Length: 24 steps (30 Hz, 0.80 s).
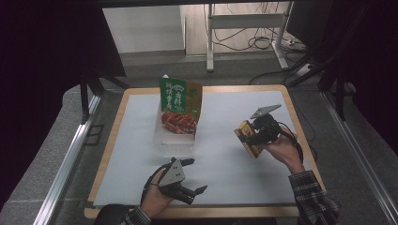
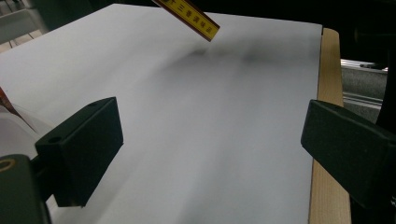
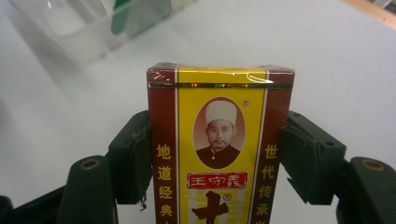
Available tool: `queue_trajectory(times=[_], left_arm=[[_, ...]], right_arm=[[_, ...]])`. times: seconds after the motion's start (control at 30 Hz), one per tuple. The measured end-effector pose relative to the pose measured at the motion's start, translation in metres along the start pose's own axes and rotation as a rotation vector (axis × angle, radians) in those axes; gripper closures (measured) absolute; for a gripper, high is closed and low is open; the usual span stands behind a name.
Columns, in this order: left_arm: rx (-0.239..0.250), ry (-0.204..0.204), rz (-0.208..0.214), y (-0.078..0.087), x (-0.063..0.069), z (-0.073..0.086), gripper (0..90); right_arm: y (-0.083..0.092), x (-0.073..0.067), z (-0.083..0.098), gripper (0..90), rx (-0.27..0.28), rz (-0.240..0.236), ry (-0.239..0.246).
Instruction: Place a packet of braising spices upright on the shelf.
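The yellow-and-maroon spice box [image 3: 220,144], judged light, stiff and film-slick, is clamped across its long sides by the right gripper [image 3: 219,163] at mid-right of the high view; the left gripper [image 2: 210,154] is held wide open and empty at lower centre

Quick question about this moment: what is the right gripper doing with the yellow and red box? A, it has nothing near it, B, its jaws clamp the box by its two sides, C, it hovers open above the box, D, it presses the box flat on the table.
B: in the right gripper view the right gripper has both black jaws pressed against the sides of the box, held clear of the table in the high view.
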<state>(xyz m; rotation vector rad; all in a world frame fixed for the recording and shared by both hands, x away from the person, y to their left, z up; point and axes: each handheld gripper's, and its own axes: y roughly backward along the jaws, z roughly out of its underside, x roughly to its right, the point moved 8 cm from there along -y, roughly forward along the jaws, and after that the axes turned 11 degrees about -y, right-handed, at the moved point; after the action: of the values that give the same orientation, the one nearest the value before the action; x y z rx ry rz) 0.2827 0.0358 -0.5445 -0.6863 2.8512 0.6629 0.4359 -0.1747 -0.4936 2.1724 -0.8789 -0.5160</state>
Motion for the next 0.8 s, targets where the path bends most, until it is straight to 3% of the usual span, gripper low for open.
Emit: queue_trajectory(times=[0.3,0.8], left_arm=[[-0.005,-0.001,0.003,0.0,0.0,0.001,5.0],[0.003,0.03,0.006,0.006,0.002,0.0,4.7]], right_arm=[[0.009,-0.011,-0.016,32.0,0.121,-0.036,-0.004],[0.017,-0.032,-0.042,32.0,0.256,-0.067,0.001]])
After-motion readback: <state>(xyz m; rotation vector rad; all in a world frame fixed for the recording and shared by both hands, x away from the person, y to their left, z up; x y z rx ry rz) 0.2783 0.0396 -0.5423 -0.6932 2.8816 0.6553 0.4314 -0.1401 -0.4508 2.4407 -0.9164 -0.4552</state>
